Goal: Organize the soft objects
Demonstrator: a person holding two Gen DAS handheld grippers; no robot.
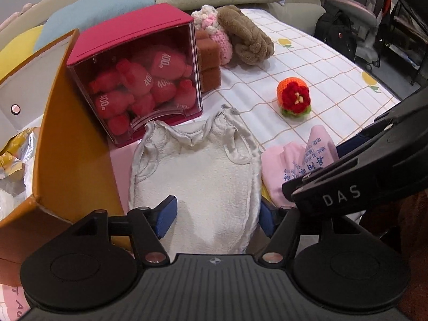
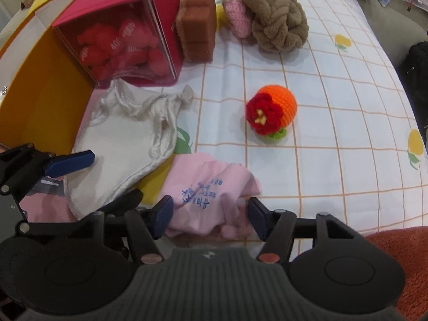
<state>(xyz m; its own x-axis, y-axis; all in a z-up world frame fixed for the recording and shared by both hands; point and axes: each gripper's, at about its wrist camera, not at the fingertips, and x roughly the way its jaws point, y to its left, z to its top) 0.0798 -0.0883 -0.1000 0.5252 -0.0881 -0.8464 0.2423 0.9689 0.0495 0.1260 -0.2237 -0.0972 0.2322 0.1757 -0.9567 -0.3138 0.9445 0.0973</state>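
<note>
Left tool (image 1: 215,215) open over white bib (image 1: 198,176), orange box (image 1: 72,144) alongside.

Both wrist views look steeply down, close above the checked cloth (image 1: 307,61), sharing the white pouch (image 2: 123,144)

A checked sheet (image 2: 307,107) with fruit prints covers the surface; an office chair (image 1: 355,18) and black bag (image 1: 334,34) stand behind.

Black hand-held gripper (image 1: 215,215), blue pads (image 1: 166,215)
</note>
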